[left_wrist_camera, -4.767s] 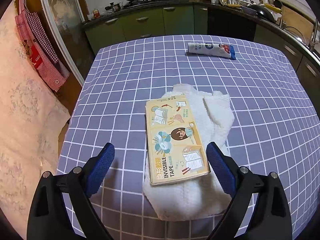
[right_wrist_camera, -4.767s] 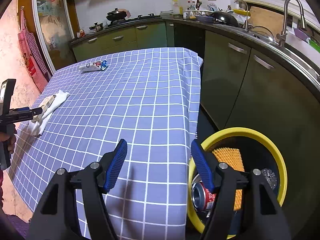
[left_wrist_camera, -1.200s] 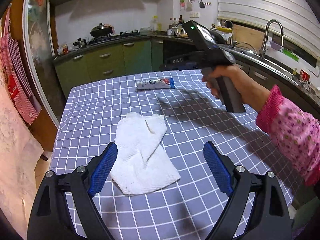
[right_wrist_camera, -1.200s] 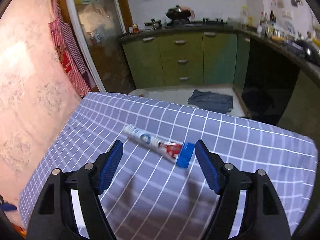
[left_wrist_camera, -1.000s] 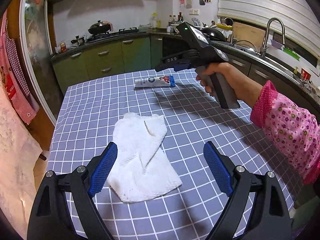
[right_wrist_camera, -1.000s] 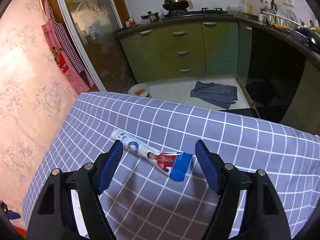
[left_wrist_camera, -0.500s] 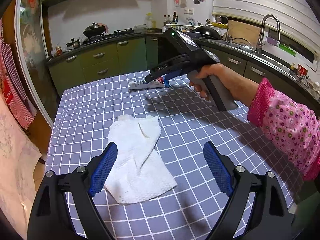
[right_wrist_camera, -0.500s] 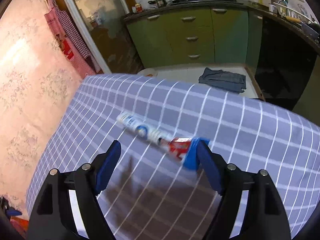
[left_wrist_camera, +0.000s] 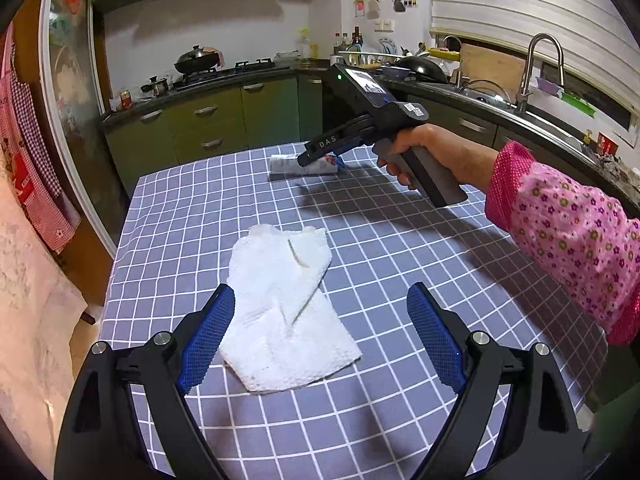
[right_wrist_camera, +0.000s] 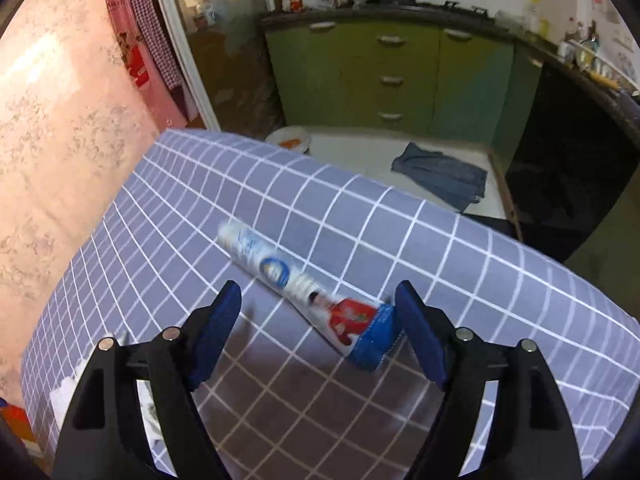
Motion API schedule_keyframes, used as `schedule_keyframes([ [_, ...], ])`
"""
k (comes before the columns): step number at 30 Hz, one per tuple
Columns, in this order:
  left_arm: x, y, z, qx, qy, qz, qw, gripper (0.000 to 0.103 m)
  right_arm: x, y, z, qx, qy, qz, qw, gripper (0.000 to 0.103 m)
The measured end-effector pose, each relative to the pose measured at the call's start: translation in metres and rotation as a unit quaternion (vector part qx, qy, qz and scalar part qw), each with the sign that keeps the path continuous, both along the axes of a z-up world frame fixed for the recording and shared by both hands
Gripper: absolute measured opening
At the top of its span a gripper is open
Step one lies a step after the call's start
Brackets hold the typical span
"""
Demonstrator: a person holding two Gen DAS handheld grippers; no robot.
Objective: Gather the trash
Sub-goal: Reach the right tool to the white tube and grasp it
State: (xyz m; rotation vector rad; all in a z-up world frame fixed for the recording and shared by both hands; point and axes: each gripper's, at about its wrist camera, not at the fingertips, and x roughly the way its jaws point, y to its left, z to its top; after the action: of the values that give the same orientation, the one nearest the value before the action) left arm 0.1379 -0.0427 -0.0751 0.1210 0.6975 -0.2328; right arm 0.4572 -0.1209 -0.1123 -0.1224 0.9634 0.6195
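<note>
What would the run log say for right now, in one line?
right hand-held gripper: open, around wrapper, not gripping | left hand-held gripper: open, empty, above white cloth | tablecloth

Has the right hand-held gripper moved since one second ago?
Yes. In the left wrist view, the right hand-held gripper has come down onto the tube, which lies fixed on the checked tablecloth.
</note>
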Motion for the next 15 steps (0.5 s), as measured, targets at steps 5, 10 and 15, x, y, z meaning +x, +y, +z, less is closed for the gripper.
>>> schedule_keyframes([
  [5, 0.002, 0.003, -0.002, 0.003, 0.004, 0.006, 1.0, 0.087, -0.002, 0.003, -0.007, -0.008, 0.017, 0.019, 1.0, 0.075],
  [10, 0.003, 0.001, -0.006, 0.002, 0.009, 0.003, 1.0, 0.087, -0.029, 0.02, 0.001, -0.016, 0.013, 0.054, 0.998, 0.075],
  [15, 0.004, -0.002, -0.009, 0.001, 0.01, -0.001, 0.9999, 0.087, -0.031, 0.036, 0.001, -0.034, -0.006, 0.029, 0.999, 0.074],
])
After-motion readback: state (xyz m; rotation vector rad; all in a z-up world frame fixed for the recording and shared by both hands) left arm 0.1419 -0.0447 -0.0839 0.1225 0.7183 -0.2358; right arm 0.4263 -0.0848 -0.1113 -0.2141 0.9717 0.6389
